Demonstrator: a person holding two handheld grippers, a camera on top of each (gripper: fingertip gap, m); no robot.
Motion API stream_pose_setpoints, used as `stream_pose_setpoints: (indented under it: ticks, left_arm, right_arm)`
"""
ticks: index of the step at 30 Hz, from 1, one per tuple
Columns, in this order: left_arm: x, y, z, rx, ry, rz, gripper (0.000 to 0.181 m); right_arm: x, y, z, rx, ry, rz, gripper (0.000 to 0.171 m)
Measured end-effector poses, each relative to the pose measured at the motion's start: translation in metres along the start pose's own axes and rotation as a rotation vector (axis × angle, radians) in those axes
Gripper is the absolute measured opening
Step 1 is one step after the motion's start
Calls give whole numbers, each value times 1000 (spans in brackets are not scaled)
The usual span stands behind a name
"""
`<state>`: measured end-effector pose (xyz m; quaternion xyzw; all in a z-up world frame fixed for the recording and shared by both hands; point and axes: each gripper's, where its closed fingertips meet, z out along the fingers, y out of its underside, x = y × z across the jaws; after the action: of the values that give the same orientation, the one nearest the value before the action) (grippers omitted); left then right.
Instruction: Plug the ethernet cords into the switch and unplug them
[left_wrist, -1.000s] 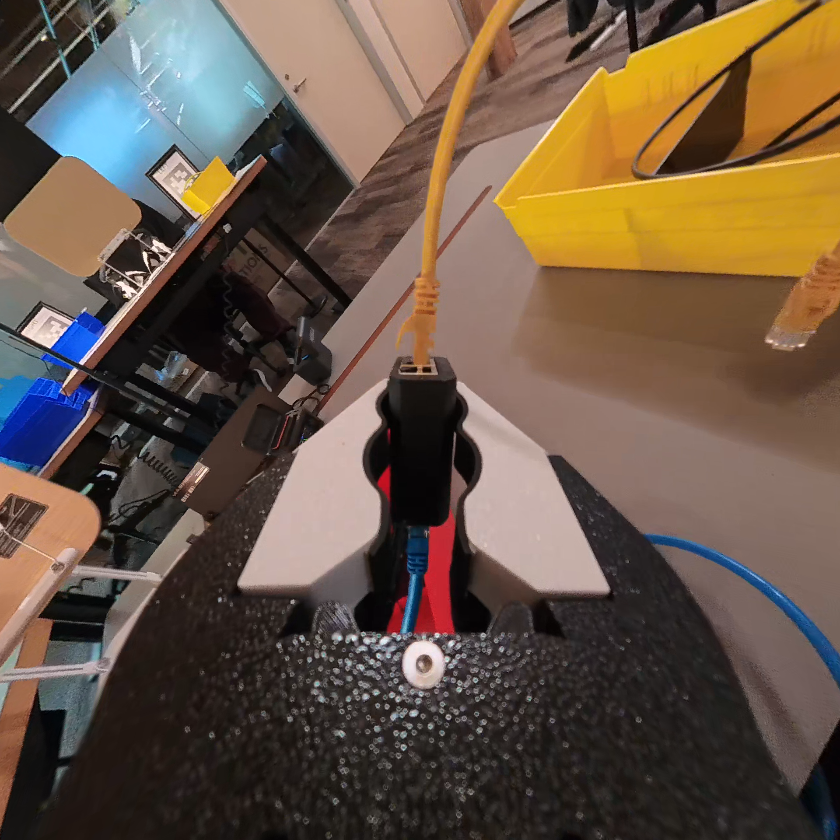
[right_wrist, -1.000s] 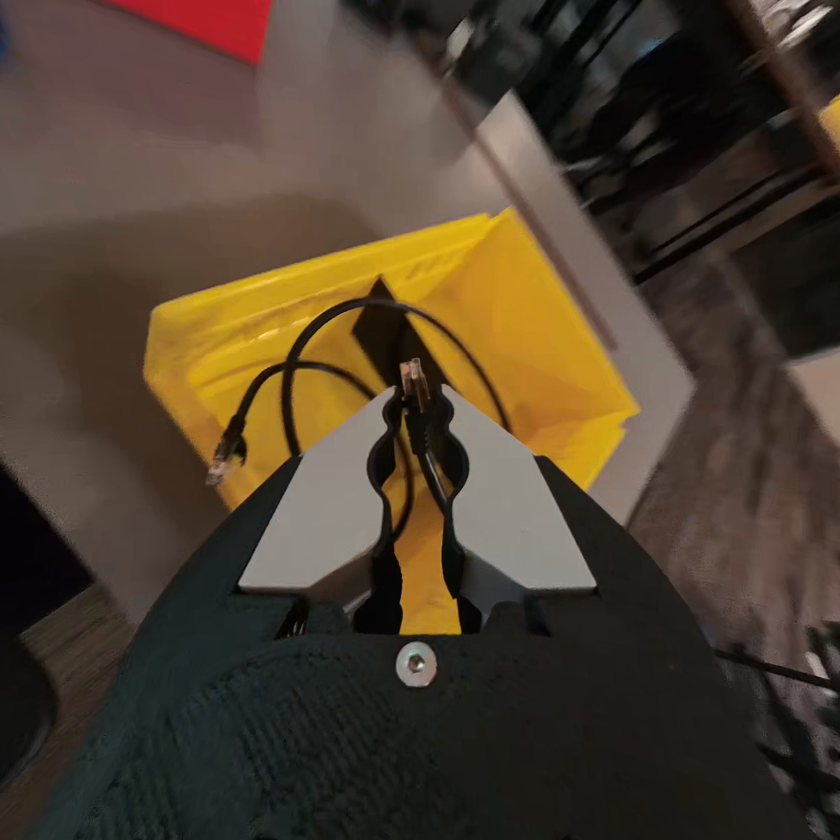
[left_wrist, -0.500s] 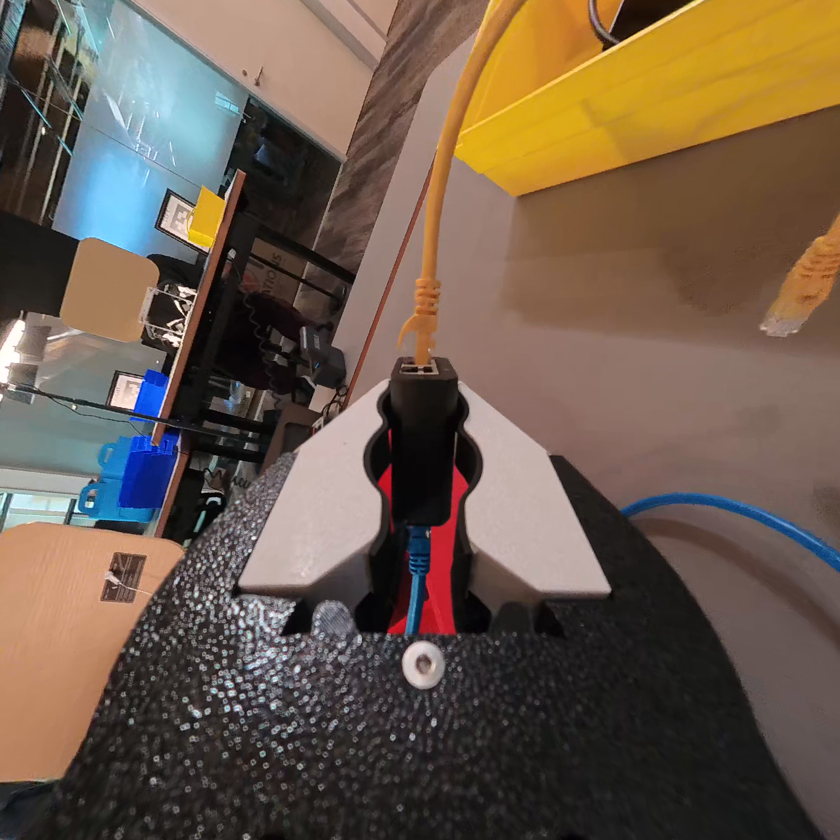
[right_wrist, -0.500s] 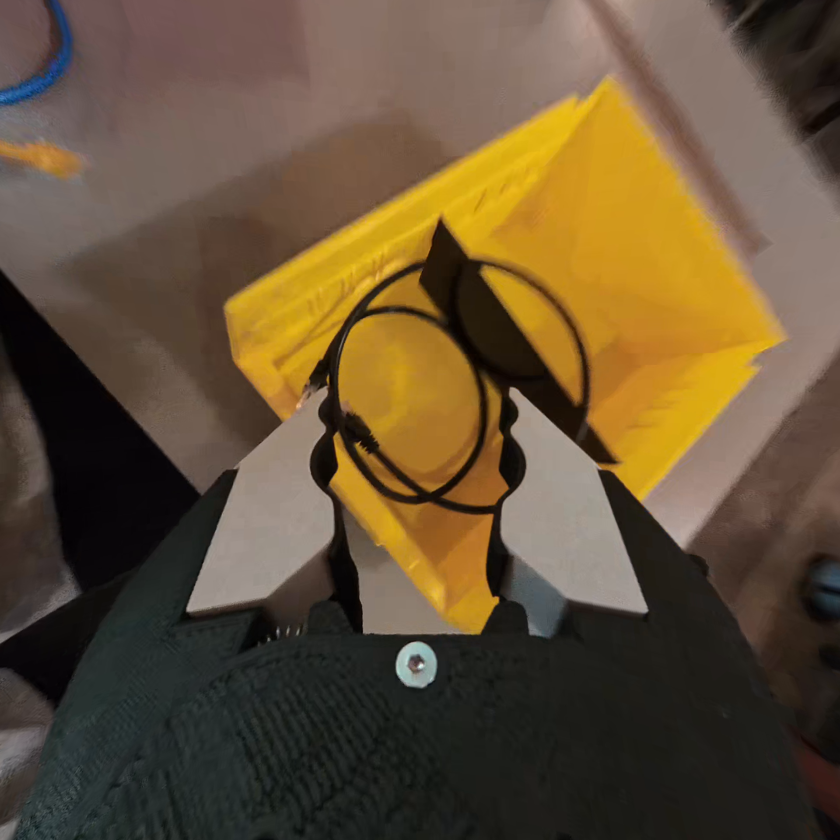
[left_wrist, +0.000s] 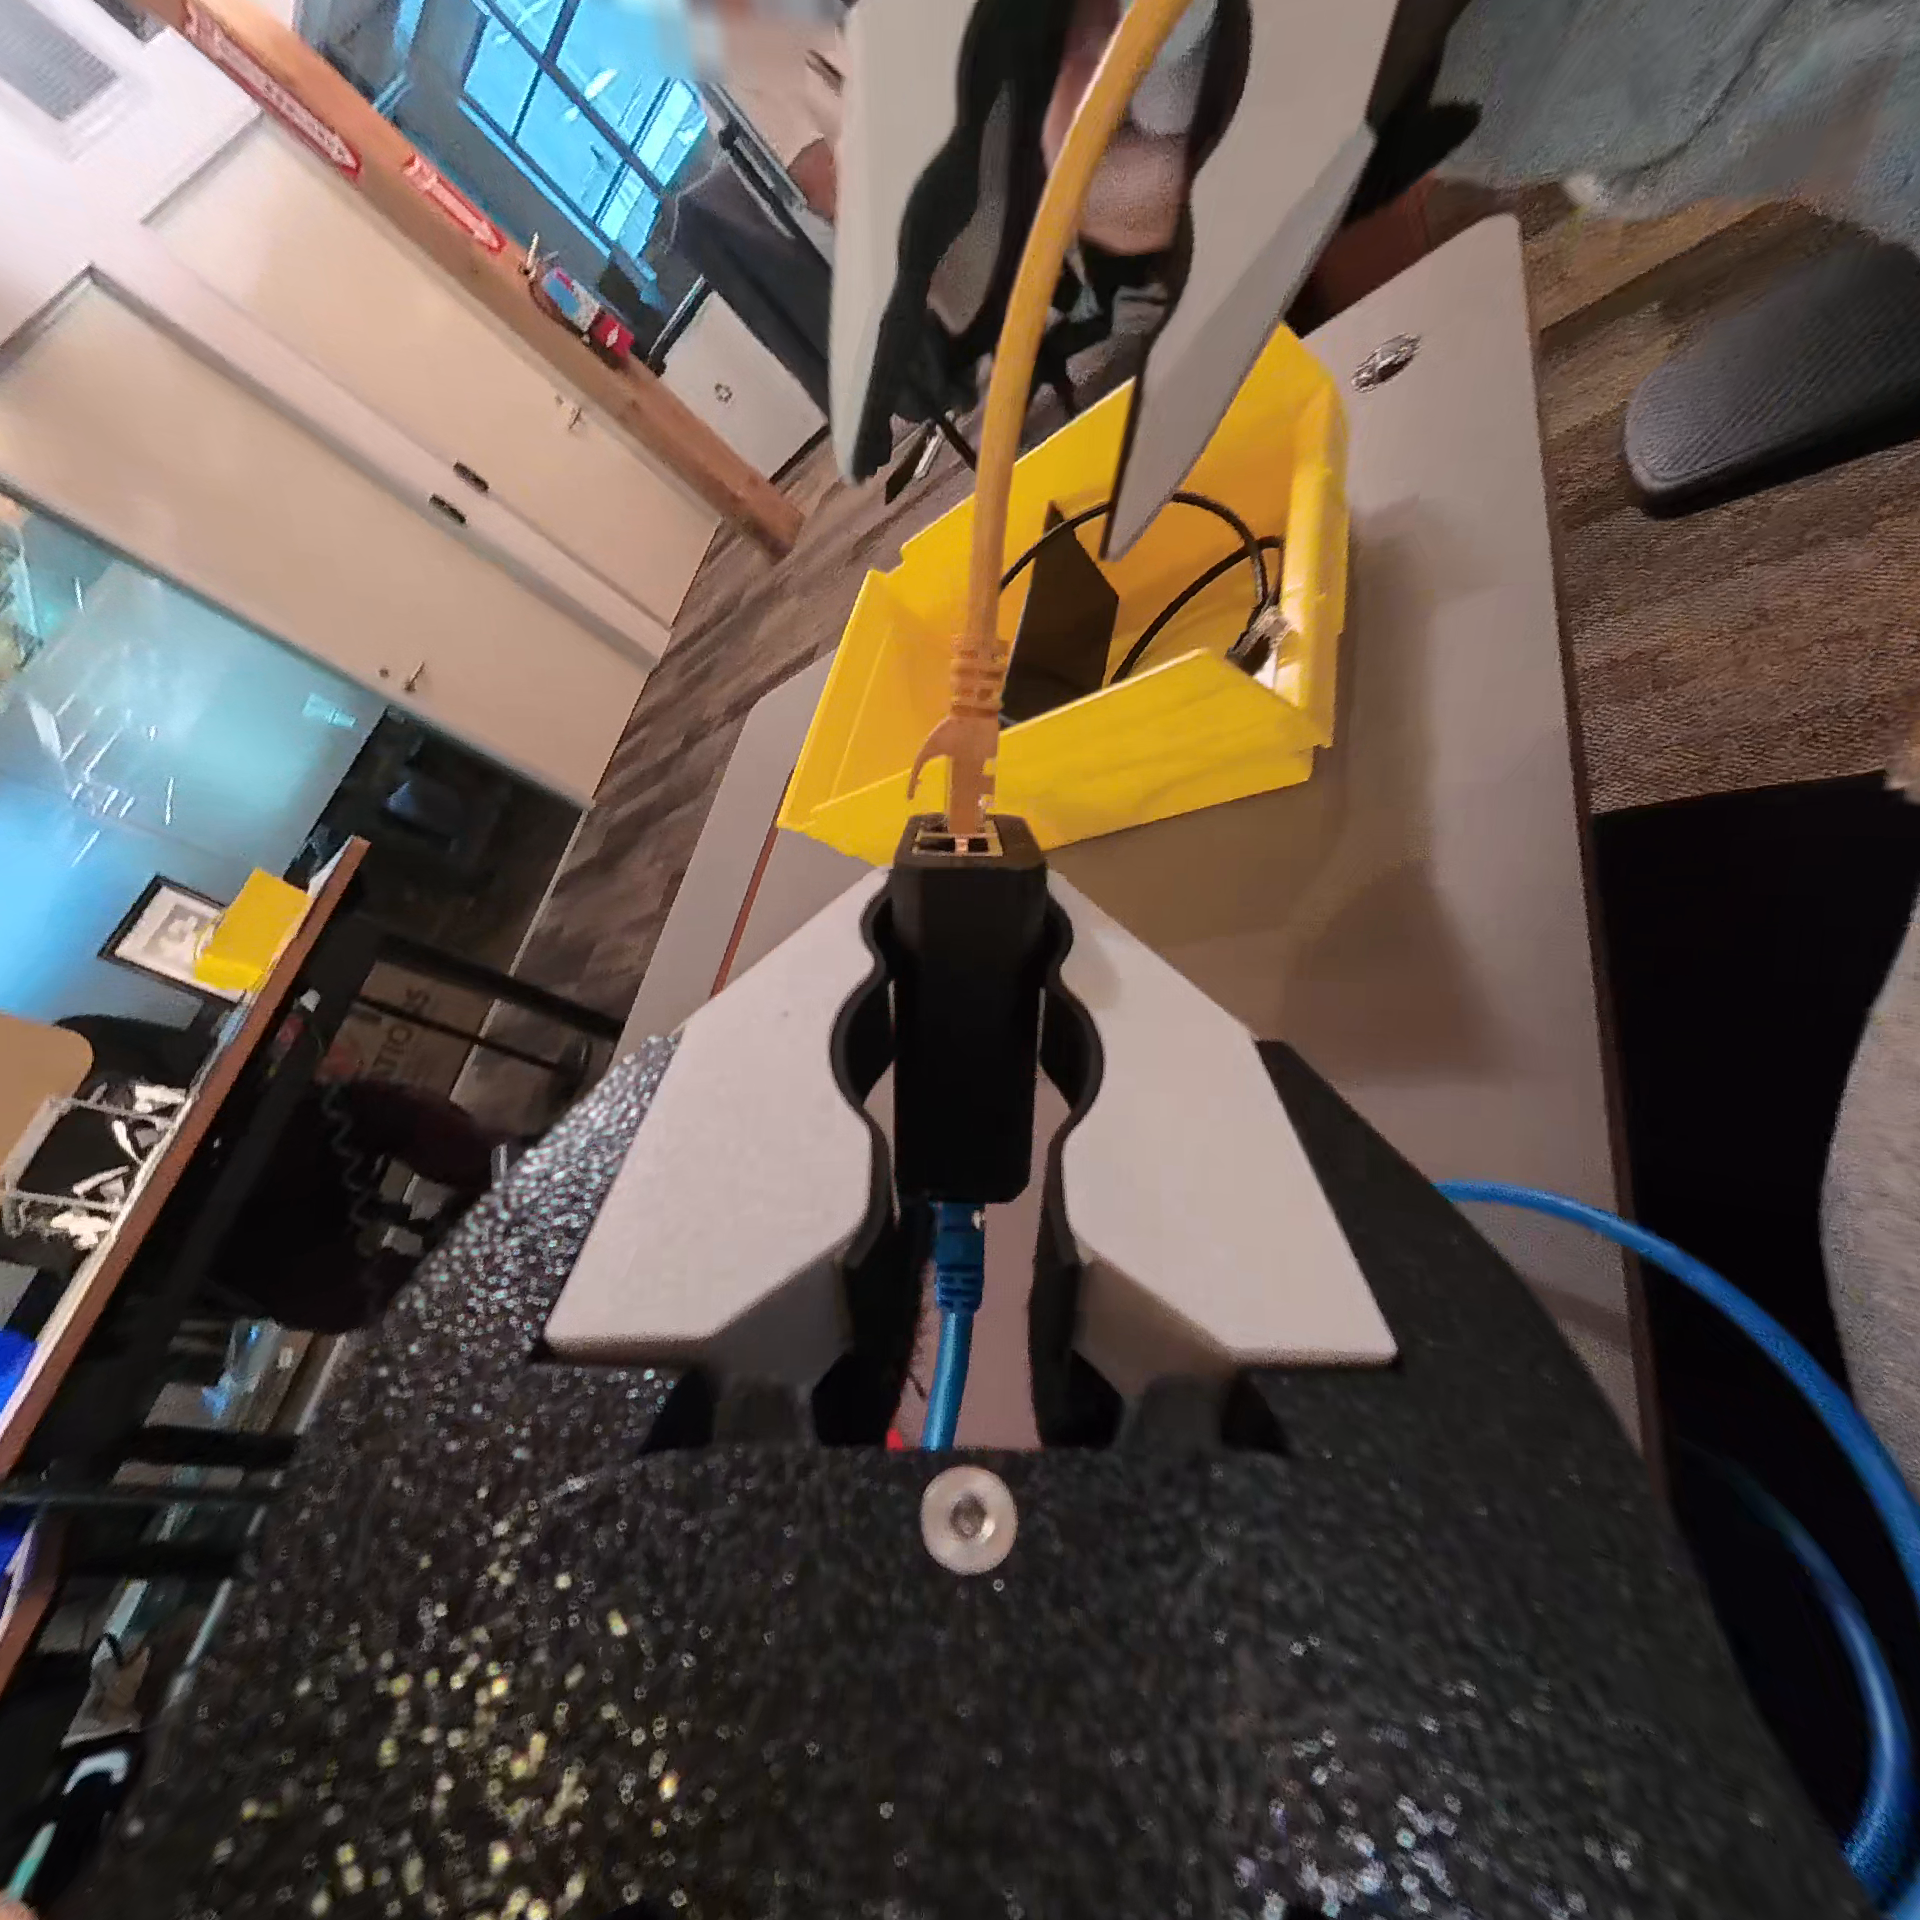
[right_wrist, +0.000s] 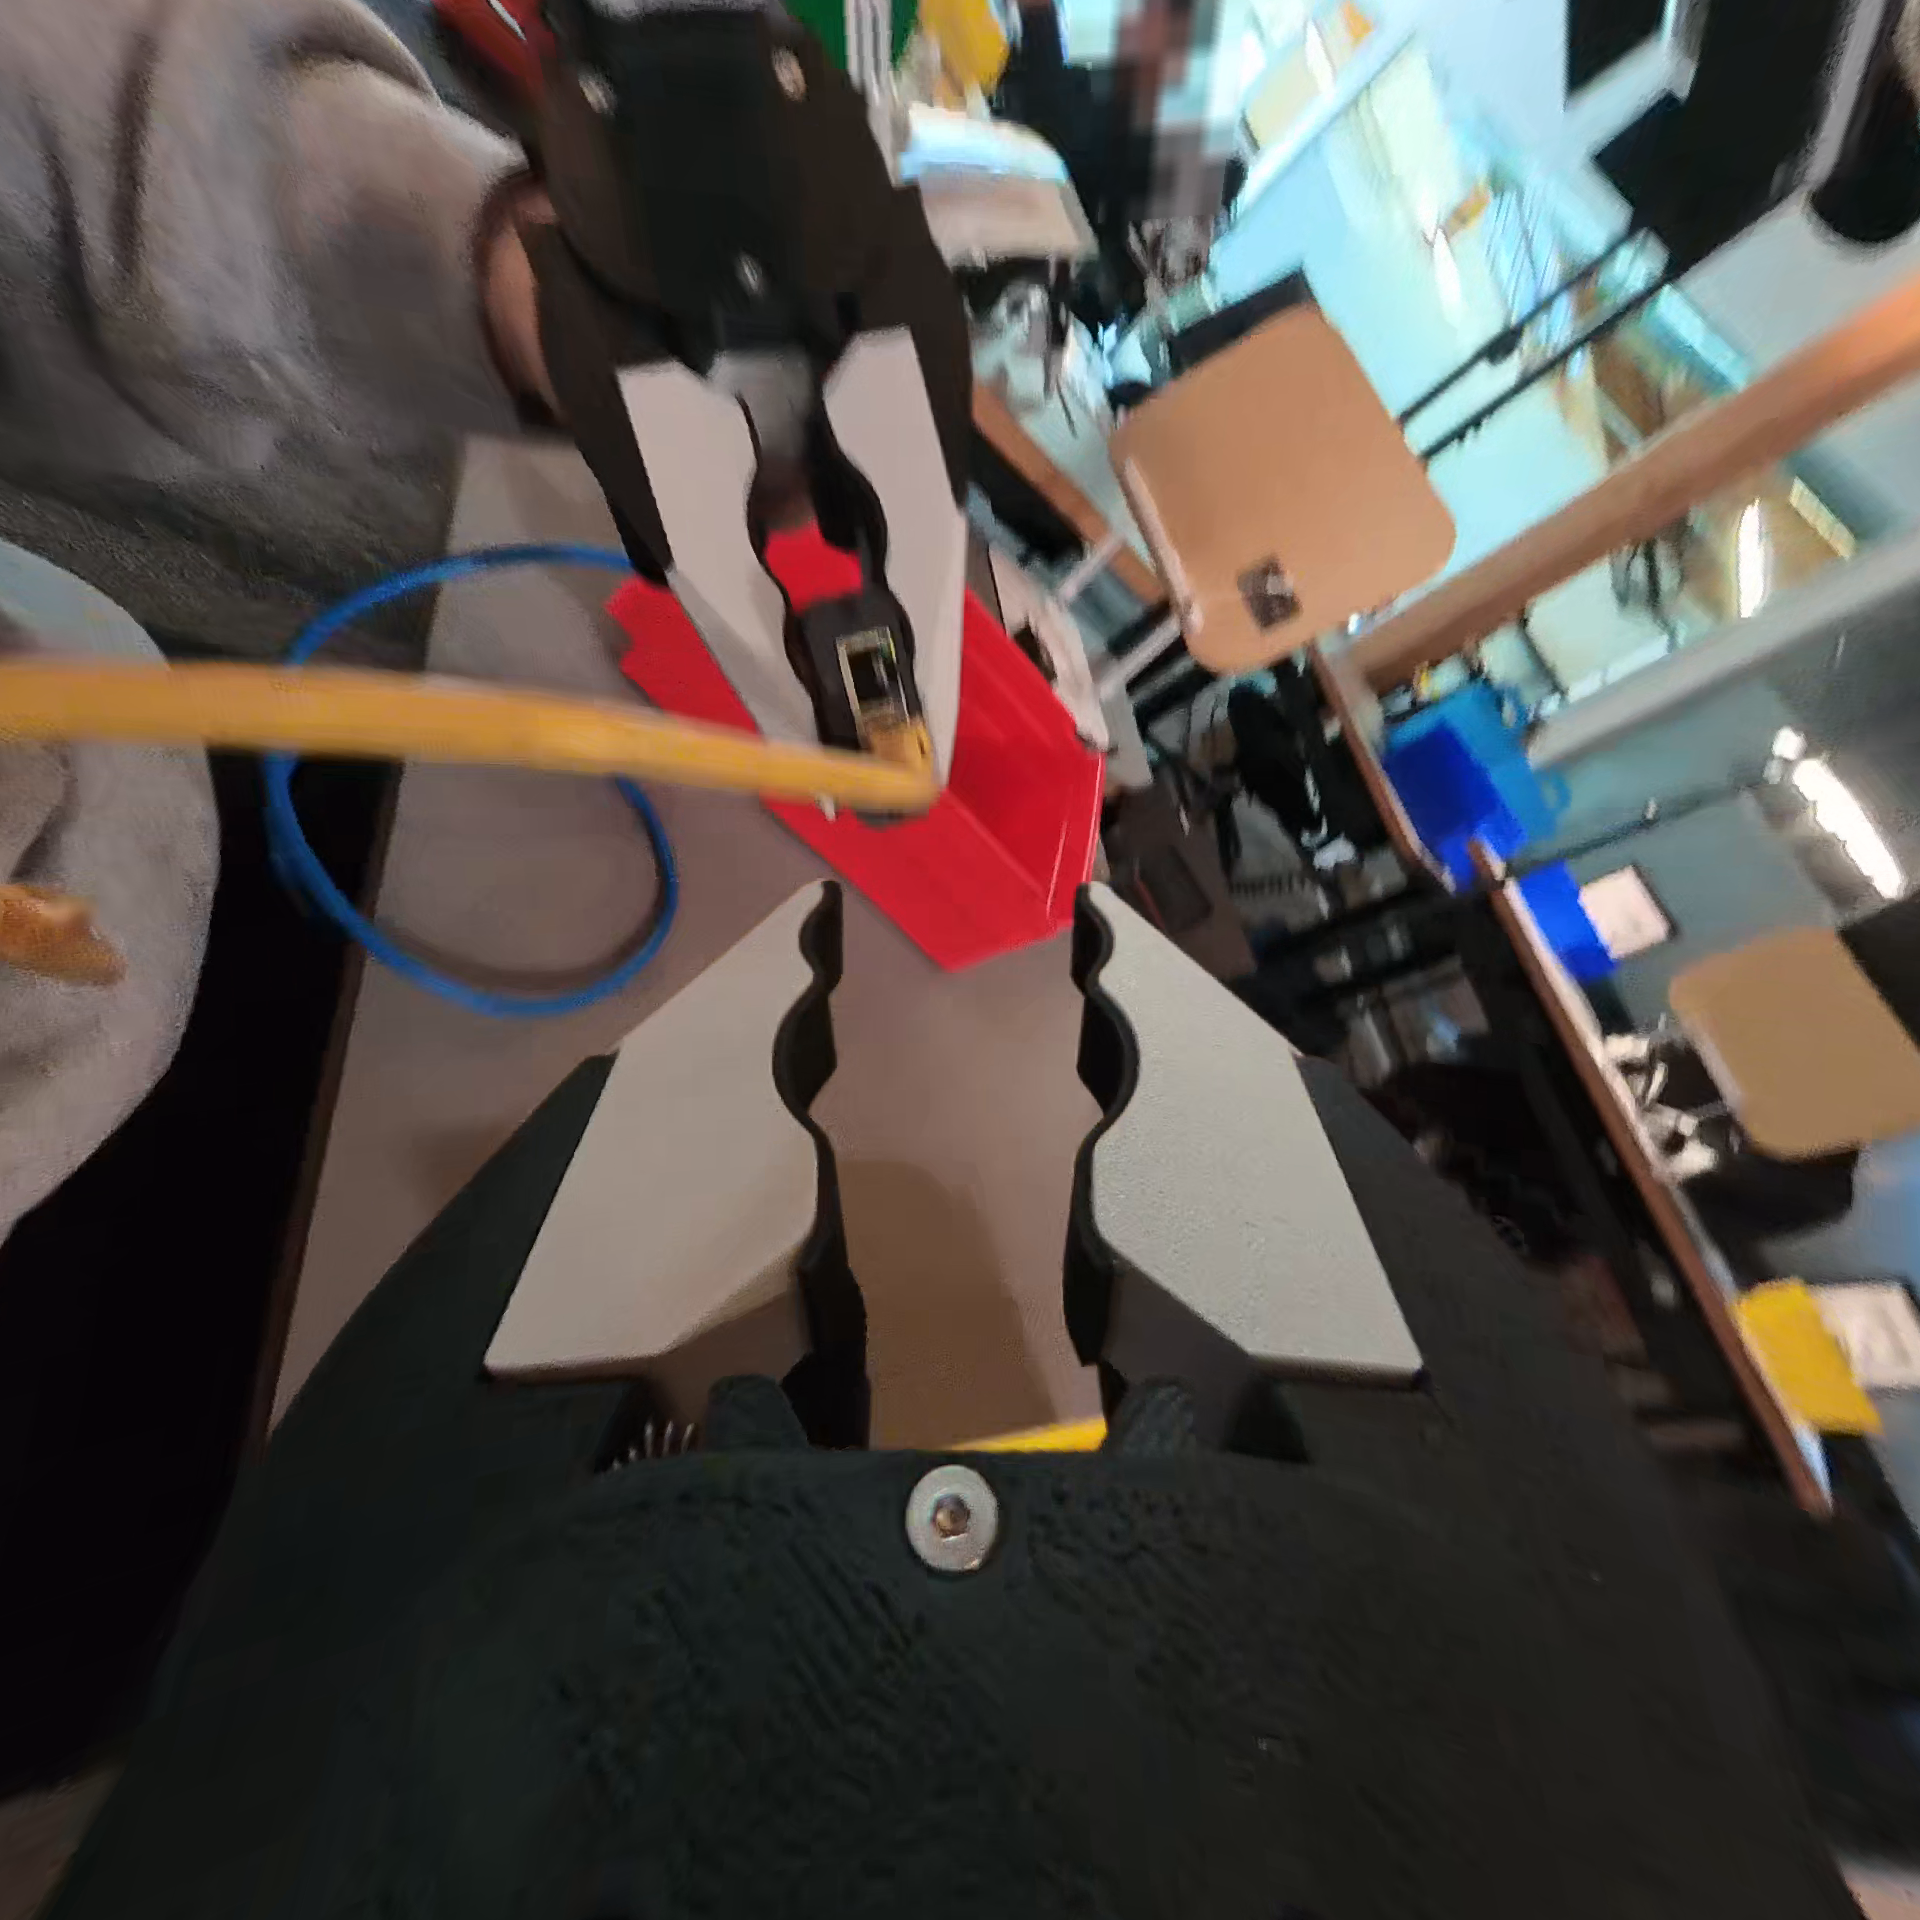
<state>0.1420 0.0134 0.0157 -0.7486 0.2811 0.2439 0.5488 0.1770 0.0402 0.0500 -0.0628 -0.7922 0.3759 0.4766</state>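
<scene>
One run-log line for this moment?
left gripper: shut on switch | yellow cord: plugged in | right gripper: open, empty

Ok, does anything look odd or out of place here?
Nothing damaged or spilled. The switch is off the table, clamped in the left gripper, yellow cord and blue cord plugged in. The right gripper is open and empty.

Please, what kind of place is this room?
Probably an office or lab workroom. There are long desks with gear on them, glass partition walls, white wall cabinets, and yellow and red parts bins on the grey table.
</scene>
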Motion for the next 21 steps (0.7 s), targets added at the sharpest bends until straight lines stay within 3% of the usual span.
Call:
stream_pose_setpoints:
  ticks: [7, 21]
  left_arm:
    - [15, -19, -3, 39, 48, 40, 21]
    - [19, -29, -10, 61, 68, 55, 21]
  right_arm:
    - [-23, -34, 14, 110, -38, -122, 20]
    - [-29, -36, 19, 110, -49, -157, 10]
